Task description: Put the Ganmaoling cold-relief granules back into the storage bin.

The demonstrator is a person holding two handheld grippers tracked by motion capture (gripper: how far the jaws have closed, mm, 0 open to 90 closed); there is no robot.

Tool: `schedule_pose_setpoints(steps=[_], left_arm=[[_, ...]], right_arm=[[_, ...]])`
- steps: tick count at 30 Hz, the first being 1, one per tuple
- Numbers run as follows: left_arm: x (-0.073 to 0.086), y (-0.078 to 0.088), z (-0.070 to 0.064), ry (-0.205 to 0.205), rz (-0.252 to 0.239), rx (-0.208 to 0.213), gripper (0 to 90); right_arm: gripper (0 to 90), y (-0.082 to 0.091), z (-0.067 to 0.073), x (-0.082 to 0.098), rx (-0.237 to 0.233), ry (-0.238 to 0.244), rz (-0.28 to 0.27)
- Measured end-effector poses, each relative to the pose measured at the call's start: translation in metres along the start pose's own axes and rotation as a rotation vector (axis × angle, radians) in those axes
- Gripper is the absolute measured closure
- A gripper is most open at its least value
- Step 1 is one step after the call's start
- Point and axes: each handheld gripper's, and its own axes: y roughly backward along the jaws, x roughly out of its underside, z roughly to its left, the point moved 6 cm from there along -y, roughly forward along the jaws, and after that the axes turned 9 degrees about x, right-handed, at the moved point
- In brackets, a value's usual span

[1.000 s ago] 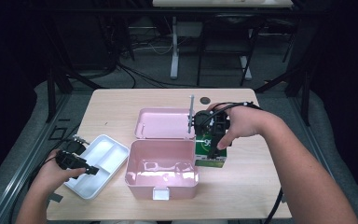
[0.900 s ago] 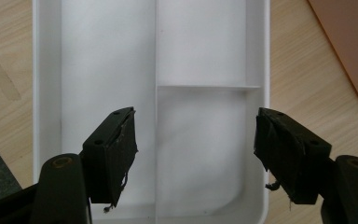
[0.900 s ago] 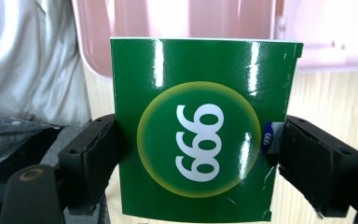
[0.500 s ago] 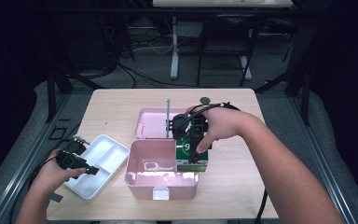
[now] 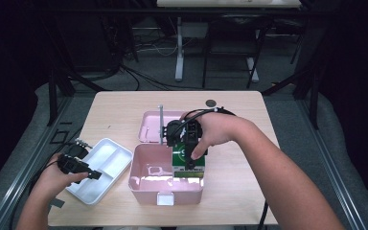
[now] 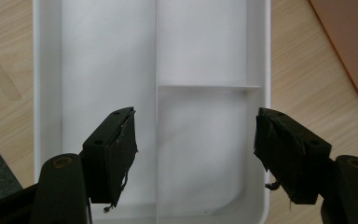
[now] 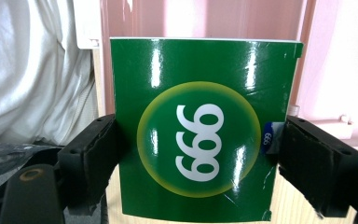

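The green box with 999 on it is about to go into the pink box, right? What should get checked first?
1. Grip on the green box: ok. The right gripper has a jaw pressed on each side of it.
2. Pink box open: ok. Its lid lies flat behind it.
3. Green box over the opening: ok. In the high view it sits above the right end of the pink box.
4. Room inside: cannot tell. Something pale and shiny lies on the bottom.
5. Left gripper out of the way: ok. It is open over the white tray, off to the side.
6. Green box level: cannot tell.
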Motion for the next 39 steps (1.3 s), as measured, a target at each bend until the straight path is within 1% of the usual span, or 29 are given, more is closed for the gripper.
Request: schedule_pose_setpoints(steps=[3, 6, 7, 10, 13, 15, 17, 18, 20, 21, 22, 27, 30, 32, 34, 36, 38, 39], left_arm=[[0.000, 0.000, 0.000, 0.002, -0.001, -0.001, 29.6], [0.000, 0.000, 0.000, 0.003, -0.002, 0.000, 29.6], [0.000, 0.000, 0.000, 0.001, 0.001, 0.001, 29.6], [0.000, 0.000, 0.000, 0.001, 0.001, 0.000, 29.6], [0.000, 0.000, 0.000, 0.004, -0.003, 0.001, 29.6], [0.000, 0.000, 0.000, 0.000, 0.002, 0.001, 29.6], [0.000, -0.001, 0.000, 0.003, 0.000, 0.000, 29.6], [0.000, -0.001, 0.000, 0.002, 0.001, 0.001, 29.6], [0.000, -0.001, 0.000, 0.000, 0.000, 0.000, 29.6], [0.000, -0.001, 0.000, -0.002, 0.000, -0.001, 29.6], [0.000, -0.001, 0.000, 0.001, 0.001, 0.000, 29.6], [0.000, -0.002, 0.000, 0.006, 0.002, 0.000, 29.6], [0.000, -0.002, 0.000, 0.005, 0.002, 0.001, 29.6], [0.000, -0.002, 0.000, 0.002, 0.002, 0.001, 29.6], [0.000, -0.002, 0.000, 0.001, 0.002, 0.000, 29.6], [0.000, -0.002, 0.001, 0.002, 0.002, 0.000, 29.6], [0.000, -0.002, 0.001, 0.003, 0.002, -0.001, 29.6], [0.000, -0.003, 0.000, 0.005, 0.003, 0.001, 29.6]], right_arm=[[16.6, -0.004, 0.000, -0.001, 0.001, 0.002, 0.010], [16.6, -0.007, 0.001, -0.002, -0.007, -0.002, 0.004], [16.6, -0.011, 0.002, -0.002, -0.009, 0.003, 0.005], [16.5, -0.014, 0.002, -0.002, -0.003, 0.006, 0.016], [16.5, -0.024, 0.002, -0.002, -0.012, -0.007, 0.010], [16.5, -0.029, 0.003, -0.002, -0.006, 0.004, 0.024], [16.5, -0.032, 0.003, -0.002, -0.006, 0.003, 0.026], [16.5, -0.041, 0.003, -0.001, -0.016, 0.001, 0.027], [16.5, -0.043, 0.004, -0.001, -0.019, 0.003, 0.030], [16.5, -0.046, 0.004, -0.001, -0.022, 0.003, 0.028], [16.4, -0.053, 0.005, -0.001, -0.027, 0.002, 0.028], [16.4, -0.067, 0.006, -0.001, -0.033, -0.001, 0.028], [16.3, -0.072, 0.006, -0.001, -0.025, 0.007, 0.033], [16.3, -0.075, 0.005, -0.001, -0.024, 0.004, 0.031], [16.3, -0.078, 0.005, -0.002, -0.035, -0.010, 0.014], [16.3, -0.081, 0.005, -0.001, -0.035, -0.008, 0.016], [16.2, -0.087, 0.003, 0.000, -0.019, 0.002, 0.034], [16.2, -0.089, 0.003, 0.000, -0.021, -0.002, 0.034]])
